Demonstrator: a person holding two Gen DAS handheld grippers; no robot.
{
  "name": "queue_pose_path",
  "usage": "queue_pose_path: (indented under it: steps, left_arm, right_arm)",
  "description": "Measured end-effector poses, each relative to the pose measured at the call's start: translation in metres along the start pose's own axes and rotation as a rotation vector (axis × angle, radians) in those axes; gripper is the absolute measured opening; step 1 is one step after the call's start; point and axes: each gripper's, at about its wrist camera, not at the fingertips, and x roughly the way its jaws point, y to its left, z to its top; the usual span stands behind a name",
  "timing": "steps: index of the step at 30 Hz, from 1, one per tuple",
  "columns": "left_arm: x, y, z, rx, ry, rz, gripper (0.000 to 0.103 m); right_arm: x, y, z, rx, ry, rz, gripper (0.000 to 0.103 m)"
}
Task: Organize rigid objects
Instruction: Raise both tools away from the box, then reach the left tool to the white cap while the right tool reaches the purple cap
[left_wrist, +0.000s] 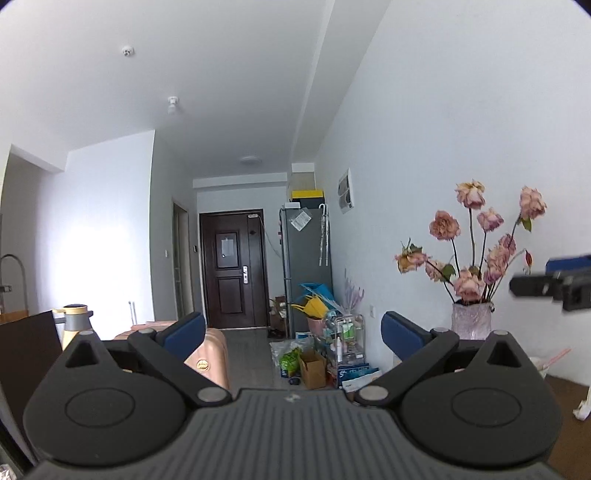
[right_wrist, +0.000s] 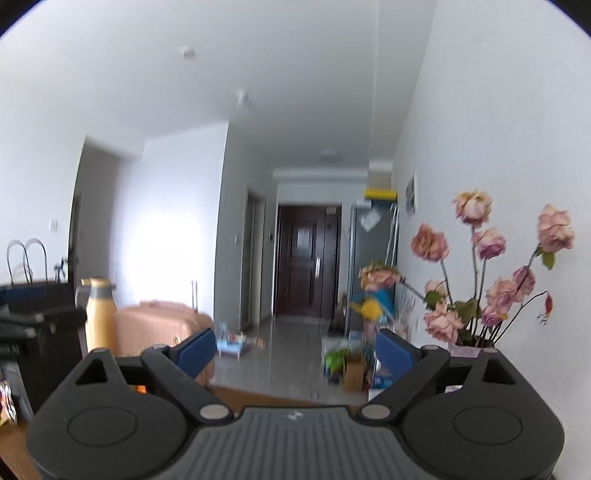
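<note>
Looking level down the room, you have both tools spread wide with nothing between the blue pads. Take the dark door as your mark. Far to its left stands a yellow flask with a grey collar, smooth and cylindrical; closer in, a ribbed pink suitcase. Straight before the door the grey tiled floor runs open and bare toward you. Right of the door rises a grey fridge, with boxes and bags crowding its foot. Further right, dried pink roses fan out of a textured pale vase against the plain white wall.

Your left gripper sees the right one's black tip at the far right edge. Your right gripper, blurred, alone shows a brown tabletop edge below its fingers. Which rigid objects are yours to sort, I cannot tell from here.
</note>
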Motion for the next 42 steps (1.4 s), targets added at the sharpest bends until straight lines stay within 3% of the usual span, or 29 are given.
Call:
queue_pose_path:
  steps: [7, 14, 20, 26, 29, 33, 37, 42]
  left_arm:
    - [-0.037, -0.009, -0.021, 0.011, -0.042, 0.002, 0.103]
    - [-0.068, -0.004, -0.041, -0.017, -0.061, 0.012, 0.103]
    - [-0.105, -0.001, -0.083, -0.009, -0.063, 0.036, 0.103]
    - [-0.138, 0.011, -0.136, -0.065, 0.029, 0.042, 0.103]
    - [-0.148, 0.017, -0.162, -0.002, 0.074, 0.073, 0.103]
    - [-0.151, 0.032, -0.189, -0.017, 0.206, 0.111, 0.103]
    - [-0.147, 0.042, -0.204, -0.049, 0.286, 0.151, 0.103]
    - [-0.124, 0.035, -0.201, -0.014, 0.312, 0.153, 0.103]
  right_arm:
    - [-0.039, 0.000, -0.032, 0.020, -0.120, -0.042, 0.100]
    - [-0.066, -0.002, -0.061, 0.066, -0.121, -0.049, 0.102]
    - [-0.101, 0.005, -0.107, 0.083, -0.068, -0.038, 0.103]
    - [-0.131, 0.011, -0.165, 0.142, 0.007, -0.044, 0.103]
    - [-0.145, 0.016, -0.192, 0.143, 0.035, -0.049, 0.103]
    - [-0.155, 0.015, -0.223, 0.203, 0.128, -0.025, 0.103]
    - [-0.153, 0.019, -0.246, 0.227, 0.212, 0.013, 0.103]
    - [-0.140, 0.030, -0.258, 0.193, 0.262, 0.052, 0.103]
